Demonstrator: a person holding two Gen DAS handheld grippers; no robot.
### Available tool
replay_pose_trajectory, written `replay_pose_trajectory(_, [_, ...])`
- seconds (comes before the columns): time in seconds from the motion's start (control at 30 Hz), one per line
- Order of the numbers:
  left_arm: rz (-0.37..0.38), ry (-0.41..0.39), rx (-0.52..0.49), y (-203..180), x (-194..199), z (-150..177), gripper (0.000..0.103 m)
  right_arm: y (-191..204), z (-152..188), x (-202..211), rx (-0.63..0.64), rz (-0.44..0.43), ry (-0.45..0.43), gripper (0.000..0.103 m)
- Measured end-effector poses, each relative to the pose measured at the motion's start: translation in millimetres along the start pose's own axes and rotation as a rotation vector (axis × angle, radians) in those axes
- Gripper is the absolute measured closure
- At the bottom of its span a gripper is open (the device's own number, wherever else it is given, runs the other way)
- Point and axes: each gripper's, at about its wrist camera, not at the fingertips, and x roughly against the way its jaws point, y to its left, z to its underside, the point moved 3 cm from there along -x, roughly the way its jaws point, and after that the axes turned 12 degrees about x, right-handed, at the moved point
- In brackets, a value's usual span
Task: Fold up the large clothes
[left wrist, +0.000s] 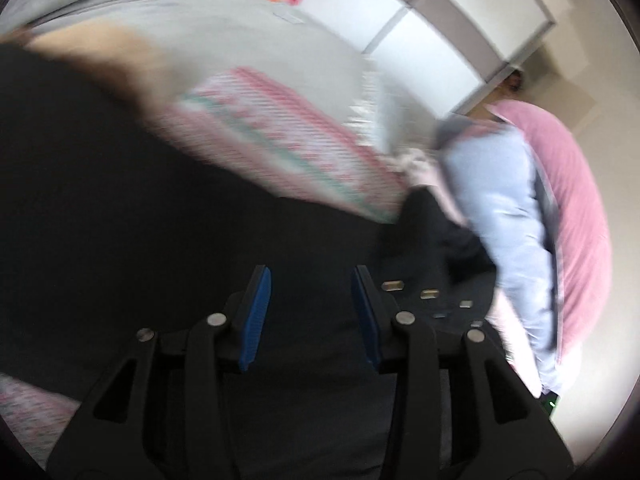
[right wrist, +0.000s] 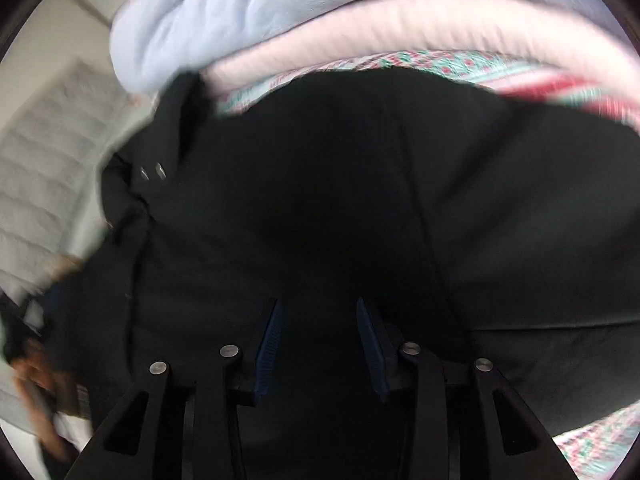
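Observation:
A large black garment (left wrist: 160, 208) with metal snaps (left wrist: 430, 294) lies spread over a pink and green patterned cover (left wrist: 280, 148). My left gripper (left wrist: 312, 280) is open just above the black cloth, with nothing between its blue pads (left wrist: 256, 316). In the right wrist view the same black garment (right wrist: 360, 200) fills the middle, its snaps (right wrist: 154, 171) at the left edge. My right gripper (right wrist: 318, 312) is open over the cloth and holds nothing. Both views are blurred by motion.
A pile of light blue (left wrist: 496, 200) and pink (left wrist: 568, 184) clothes lies to the right of the black garment; it shows at the top of the right wrist view (right wrist: 320, 12). A grey sheet (left wrist: 200, 28), white shelving (left wrist: 440, 28) and a white quilted item (right wrist: 52, 140) are nearby.

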Motion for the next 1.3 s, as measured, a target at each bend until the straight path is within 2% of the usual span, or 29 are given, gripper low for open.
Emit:
replay_pose_trajectory(0.03, [-0.022,-0.010,0.018,14,8,-3,0.060,-12,1,9,-0.043,0.011,-0.024,0.067])
replay_pose_trajectory(0.07, [-0.036,-0.020,0.022,24,16,-4,0.060,-24,2,28,-0.078,0.072,-0.071,0.067])
replay_pose_trajectory(0.13, [-0.081,-0.047,0.006,45,40,-6,0.060,-30,7,55,-0.063,0.117,-0.125,0.062])
replay_pose_trajectory(0.23, [-0.132,-0.093,-0.036,71,75,-12,0.057,-34,26,80,0.029,0.297,-0.092,0.059])
replay_pose_trajectory(0.3, [-0.163,-0.094,-0.060,89,88,-22,0.056,-43,35,86,0.033,0.325,-0.083,0.059])
replay_pose_trajectory(0.37, [-0.161,-0.111,-0.068,106,98,-32,0.056,-68,53,93,-0.033,0.342,-0.063,0.059])
replay_pose_trajectory(0.43, [-0.139,-0.128,-0.058,123,102,-39,0.056,-114,65,109,-0.099,0.396,-0.059,0.059])
replay_pose_trajectory(0.53, [-0.121,-0.124,-0.071,132,105,-47,0.059,-169,85,122,-0.241,0.571,-0.040,0.059])
replay_pose_trajectory(0.6, [-0.132,-0.172,-0.078,135,117,-50,0.059,-200,107,140,-0.329,0.561,-0.062,0.059])
replay_pose_trajectory(0.67, [-0.147,-0.203,-0.084,134,126,-48,0.059,-209,120,163,-0.399,0.527,-0.090,0.059])
replay_pose_trajectory(0.73, [-0.149,-0.196,-0.122,126,131,-36,0.058,-198,122,186,-0.358,0.484,-0.129,0.059])
replay_pose_trajectory(0.77, [-0.146,-0.186,-0.155,117,130,-28,0.058,-184,121,193,-0.305,0.420,-0.156,0.058])
replay_pose_trajectory(0.83, [-0.135,-0.153,-0.252,94,128,-1,0.057,-149,123,196,-0.197,0.307,-0.157,0.058])
replay_pose_trajectory(0.9, [-0.107,-0.101,-0.327,73,126,29,0.055,-99,137,184,-0.063,0.223,-0.118,0.058])
replay_pose_trajectory(0.97, [-0.035,0.003,-0.381,53,122,68,0.055,-42,167,162,0.092,0.159,-0.039,0.058])
replay_pose_trajectory(1.07, [0.020,0.093,-0.436,33,121,108,0.055,-1,215,158,0.184,0.153,-0.006,0.058])
replay_pose_trajectory(1.13, [0.038,0.105,-0.455,28,124,119,0.055,0,259,173,0.113,0.153,-0.049,0.058])
replay_pose_trajectory(1.17, [0.043,0.107,-0.465,26,125,122,0.055,0,285,182,0.079,0.197,-0.079,0.058])
replay_pose_trajectory(1.27, [0.044,0.101,-0.463,27,127,120,0.054,18,344,203,0.111,0.351,-0.130,0.058])
replay_pose_trajectory(1.3, [0.051,0.111,-0.447,27,125,118,0.054,30,358,208,0.140,0.341,-0.147,0.057])
